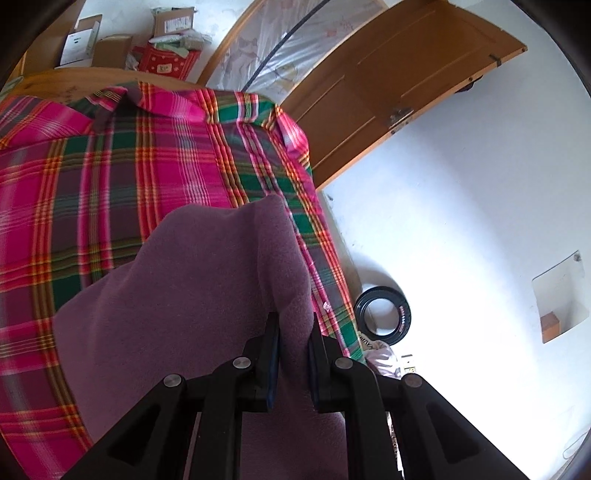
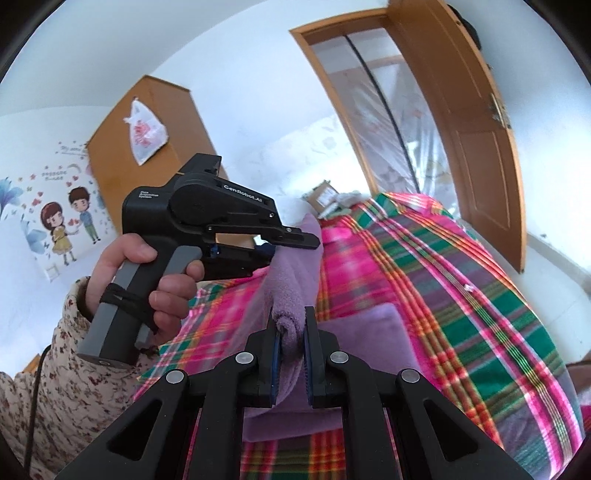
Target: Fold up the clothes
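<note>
Both tongs clamp the purple fleece garment (image 2: 291, 325): right gripper (image 2: 290, 332) on a rolled edge, left gripper (image 1: 294, 332) on a fold, above the plaid bedsheet (image 1: 129, 177). Beyond stands a wooden door (image 1: 388, 77).

The left hand-held gripper (image 2: 308, 236), seen from the right wrist camera, carries white lettering reading "GenRobot.AI" along its black upper housing. A smaller block of white print sits nearer the rear of the same housing, too fine to read. A white plastic bag (image 2: 144, 133) hanging on the wooden wardrobe (image 2: 173, 122) bears a red print that cannot be made out. The cardboard boxes (image 1: 173, 22) in the left wrist view carry a label whose print is too small to read.
</note>
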